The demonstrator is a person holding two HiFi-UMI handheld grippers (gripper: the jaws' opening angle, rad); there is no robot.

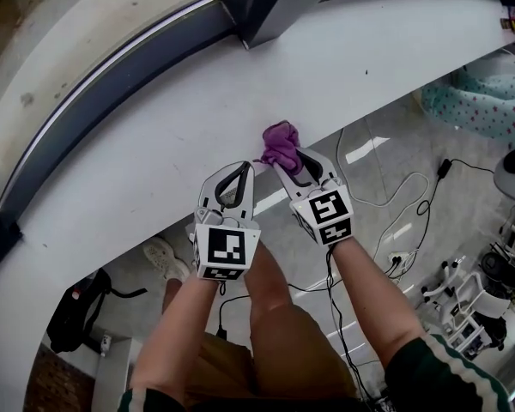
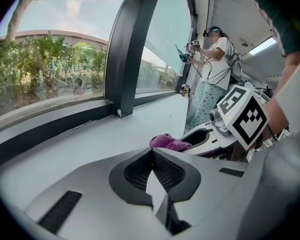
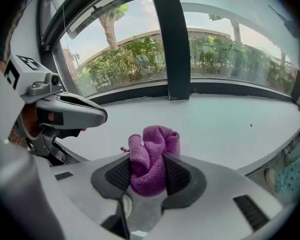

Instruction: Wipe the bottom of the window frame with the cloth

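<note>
Cloth [image 3: 152, 139] purple, fuzzy, bunched, clamped btwn right tongs [image 3: 147, 165]; left tongs [image 2: 151, 159] clenched w/ nothing inside.

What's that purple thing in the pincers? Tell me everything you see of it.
A small purple cloth, fuzzy like terry towelling, crumpled into a bunch. The right gripper is shut on its lower part, pinching it from both sides; its folds stick out past the jaw tips. It sits above the near edge of the white sill; contact is unclear.
</note>
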